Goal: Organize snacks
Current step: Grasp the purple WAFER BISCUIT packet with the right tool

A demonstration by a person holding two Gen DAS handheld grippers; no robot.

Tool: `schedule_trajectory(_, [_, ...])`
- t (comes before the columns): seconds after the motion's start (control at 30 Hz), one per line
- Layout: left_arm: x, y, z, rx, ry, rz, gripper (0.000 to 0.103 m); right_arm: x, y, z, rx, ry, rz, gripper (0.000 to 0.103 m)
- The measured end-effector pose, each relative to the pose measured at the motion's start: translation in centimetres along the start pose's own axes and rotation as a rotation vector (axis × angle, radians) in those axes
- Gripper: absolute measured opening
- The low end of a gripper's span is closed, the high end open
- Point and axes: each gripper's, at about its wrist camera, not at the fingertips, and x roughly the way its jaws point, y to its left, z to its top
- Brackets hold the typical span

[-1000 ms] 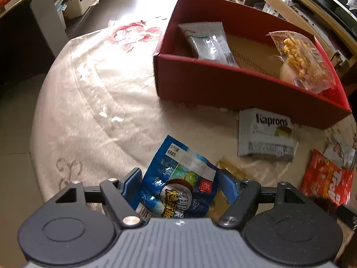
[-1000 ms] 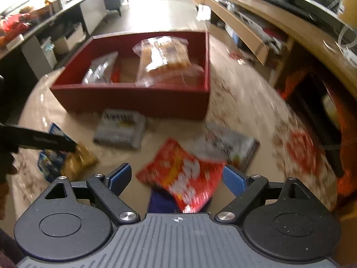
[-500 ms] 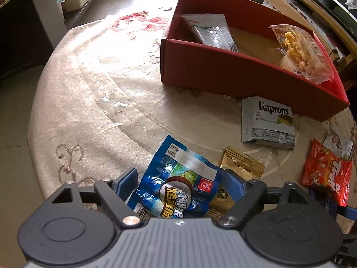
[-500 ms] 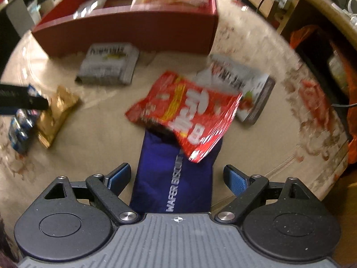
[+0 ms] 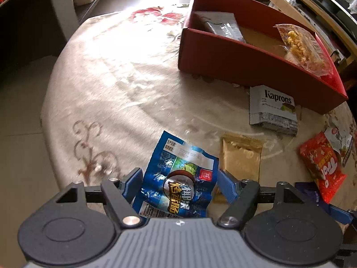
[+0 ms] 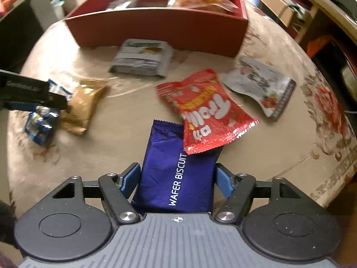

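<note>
My left gripper (image 5: pixel 179 181) straddles a blue snack packet (image 5: pixel 178 178) lying on the table, with the blue pads close to its two edges. My right gripper (image 6: pixel 177 177) straddles a purple wafer biscuit pack (image 6: pixel 176 172), its pads touching the pack's sides. A red snack bag (image 6: pixel 207 111) overlaps the purple pack's far end. A red box (image 5: pixel 256 64) at the back holds a silver packet (image 5: pixel 223 25) and a clear bag of yellow snacks (image 5: pixel 299 44).
A grey Kaprons pack (image 5: pixel 272 109), a gold packet (image 5: pixel 242 154) and a white-grey packet (image 6: pixel 261 82) lie on the round cream tablecloth (image 5: pixel 116 84). Shelving stands beyond the box. The table edge is near on the left and front.
Both grippers have narrowed around their packets. The right gripper moved forward and down over the purple pack. The left view shifted slightly back and left.
</note>
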Motion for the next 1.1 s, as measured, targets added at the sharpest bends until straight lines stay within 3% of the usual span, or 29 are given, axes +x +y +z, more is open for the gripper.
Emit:
schedule_trajectory(0.3, [-0.3,-1.3,-2.1,0.079,0.001,0.031,0.076,0.4,1.5,-0.1,-0.05,0.008,0.019,0.079])
schedule_trajectory(0.6, [-0.1,-1.8,-2.9,0.137,0.001,0.072,0.085,1.5,1.1,0.0,-0.028,0.026,-0.01,0.103])
schedule_trajectory(1.1, [-0.4,-1.6,-3.5,0.142,-0.009,0.07,0.085,1.7,0.7,-0.1,0.014,0.019,-0.005,0.103])
